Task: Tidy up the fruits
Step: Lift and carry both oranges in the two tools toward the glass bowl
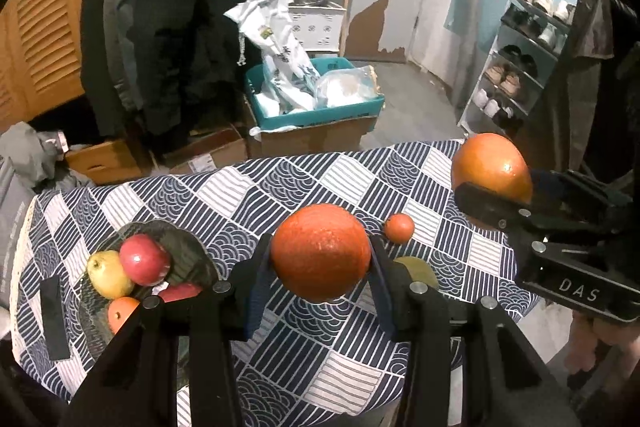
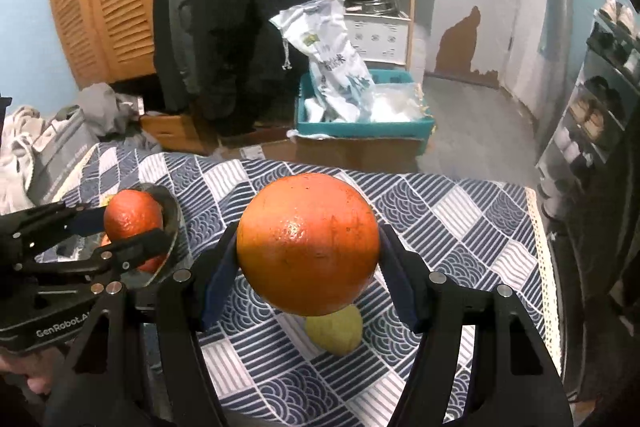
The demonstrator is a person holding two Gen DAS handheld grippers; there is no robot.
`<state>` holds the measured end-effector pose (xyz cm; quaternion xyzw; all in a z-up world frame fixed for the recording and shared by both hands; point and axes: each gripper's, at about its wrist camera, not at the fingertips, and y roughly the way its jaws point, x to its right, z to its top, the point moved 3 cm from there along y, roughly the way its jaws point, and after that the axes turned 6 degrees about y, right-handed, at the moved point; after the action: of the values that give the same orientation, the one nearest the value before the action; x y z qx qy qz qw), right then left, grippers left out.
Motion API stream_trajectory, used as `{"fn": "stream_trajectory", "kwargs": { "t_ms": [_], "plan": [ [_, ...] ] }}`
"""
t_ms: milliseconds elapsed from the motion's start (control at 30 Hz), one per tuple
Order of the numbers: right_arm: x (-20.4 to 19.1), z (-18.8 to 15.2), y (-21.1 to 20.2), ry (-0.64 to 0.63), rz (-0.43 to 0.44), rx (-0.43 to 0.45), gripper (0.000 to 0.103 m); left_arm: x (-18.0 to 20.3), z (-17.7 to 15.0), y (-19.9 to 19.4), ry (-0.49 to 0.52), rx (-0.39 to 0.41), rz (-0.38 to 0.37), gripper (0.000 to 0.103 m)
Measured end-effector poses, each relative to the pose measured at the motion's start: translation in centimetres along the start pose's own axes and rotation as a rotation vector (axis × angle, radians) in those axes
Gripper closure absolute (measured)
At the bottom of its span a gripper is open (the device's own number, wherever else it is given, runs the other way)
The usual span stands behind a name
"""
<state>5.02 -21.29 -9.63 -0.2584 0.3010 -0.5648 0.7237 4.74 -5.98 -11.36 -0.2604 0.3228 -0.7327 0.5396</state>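
Orange fills the middle of both wrist views: each tool is pinching one fruit clear above the bench. The left tool [image 1: 320, 259] is clamped on a deep reddish orange [image 1: 320, 253], its two fingers pressing the fruit's sides. The right tool [image 2: 308, 251] grips a larger orange [image 2: 308, 245], paler and yellower toward its left side, with its fingers set wider apart to take the bigger fruit. In the left wrist view this larger orange appears at the right, held in the right tool, near the far right corner of the bench; in the right wrist view the reddish orange appears at the left, in front of the glass plate.

A blue-and-white patterned cloth [image 1: 280, 195] covers the bench. At its left side sits a dark glass plate [image 1: 188, 247] holding a red apple [image 1: 145, 259], a yellow-green apple [image 1: 107, 275] touching it, an orange fruit [image 1: 122, 313] at the near edge, and another red piece partly hidden behind the left tool. A small tangerine [image 1: 399, 227] lies on the cloth between the two held fruits. A yellow-green fruit [image 2: 336, 333] lies on the cloth just below the larger orange, partly covered by it.

Beyond the bench stand a teal crate [image 1: 316, 119] on a cardboard box, hanging dark coats and a shoe rack
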Motion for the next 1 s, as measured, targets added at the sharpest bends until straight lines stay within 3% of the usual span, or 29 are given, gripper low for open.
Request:
{"fn": "stream_trajectory", "kwargs": {
  "t_ms": [533,1000],
  "plan": [
    [-7.1,1.3,2.1,-0.055,0.089,-0.029,0.036,-6.7,-2.1,-1.5,-0.107,-0.001,0.065,0.057],
    [-13.8,0.9,5.4,-0.106,0.173,-0.098,0.036,-13.7,-6.0,-2.4,-0.220,-0.045,0.136,0.057]
  ]
}}
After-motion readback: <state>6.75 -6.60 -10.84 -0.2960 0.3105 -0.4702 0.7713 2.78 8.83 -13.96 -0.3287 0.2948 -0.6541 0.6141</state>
